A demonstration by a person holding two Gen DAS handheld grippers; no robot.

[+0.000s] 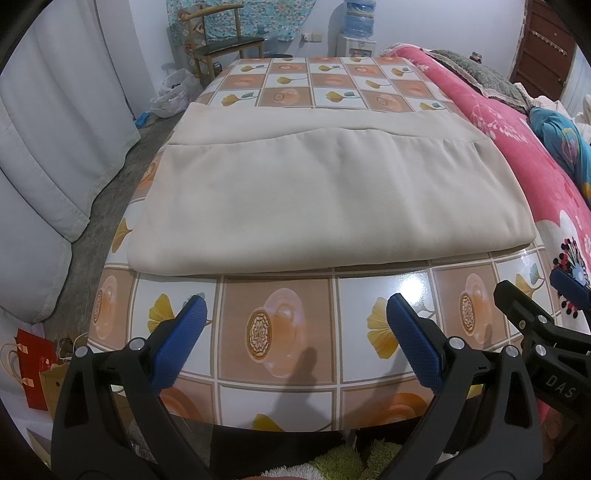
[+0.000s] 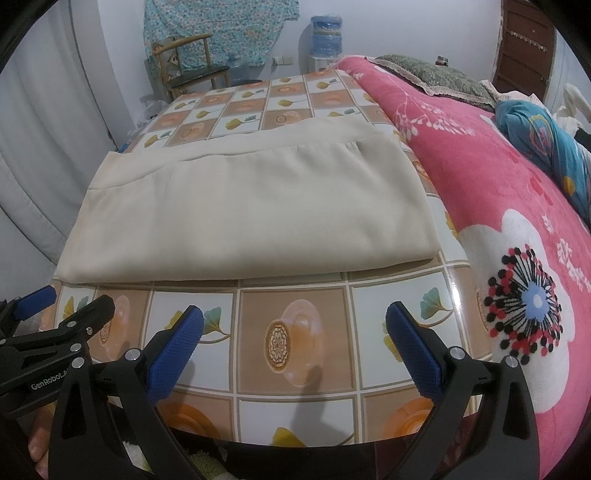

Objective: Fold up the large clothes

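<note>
Left two-finger gripper with black frame and blue textured pads [image 1: 295, 317]: spread wide, nothing between the pads, nothing touched, raised above the near strip of the glossy tiled-pattern tablecloth with orange bowls and yellow leaves [image 1: 280, 332]. Right two-finger gripper of the same black-and-blue build [image 2: 295, 325]: likewise spread wide and holding nothing, clear of the cloth. Large beige fabric garment [image 1: 317, 199], folded into a broad flat rectangle, lying across the middle of the table, thick folded edge toward the grippers, a seam with light gathers running across near the far side and a plainer band beyond it; surface mostly smooth, a few soft creases. Same garment in the right wrist view [image 2: 258, 206], right edge close to the pink floral fleece blanket [image 2: 480, 177] alongside the table. Both grippers side by side at the near table edge, pointing forward over the table toward the garment and apart from it; right one visible at the right margin of the left wrist view [image 1: 546, 332], left one at the left margin of the right wrist view [image 2: 48, 325]. Wooden chair [image 1: 218, 40] and blue water dispenser bottle [image 1: 358, 18] against the far wall.
</note>
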